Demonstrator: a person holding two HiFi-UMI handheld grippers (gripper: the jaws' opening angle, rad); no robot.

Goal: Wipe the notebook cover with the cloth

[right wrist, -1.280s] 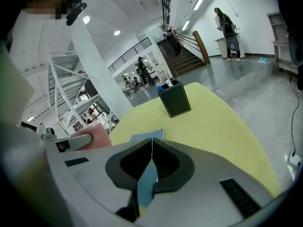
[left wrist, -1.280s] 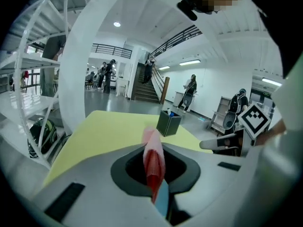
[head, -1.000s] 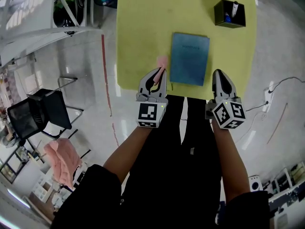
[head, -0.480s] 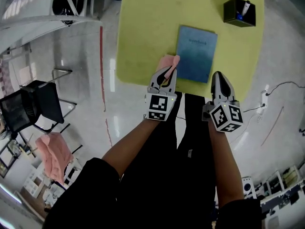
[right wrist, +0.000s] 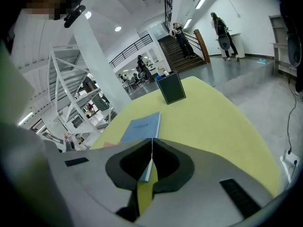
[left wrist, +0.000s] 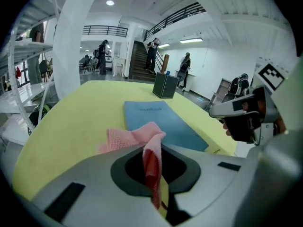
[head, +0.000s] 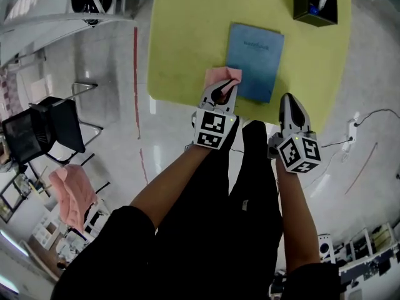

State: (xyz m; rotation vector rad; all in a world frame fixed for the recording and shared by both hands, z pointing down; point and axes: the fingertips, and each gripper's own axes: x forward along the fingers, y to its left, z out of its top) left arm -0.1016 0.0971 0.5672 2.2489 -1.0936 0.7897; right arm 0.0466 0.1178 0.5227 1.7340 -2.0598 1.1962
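A blue notebook lies flat on the yellow table, also seen in the left gripper view and the right gripper view. My left gripper is shut on a pink cloth, which rests at the notebook's near left corner and overlaps its edge. In the left gripper view the cloth is pinched between the jaws of the left gripper and drapes forward. My right gripper hovers at the table's near edge, right of the notebook. The right gripper is shut with nothing in it.
A black pen holder stands at the table's far right corner. Left of the table are a black chair, a white metal frame and a pink cloth on a chair. A cable lies on the floor at right.
My left gripper has carried the cloth forward and to the right, from the table's near edge onto the notebook's near left corner. The right gripper has stayed at the table's edge.
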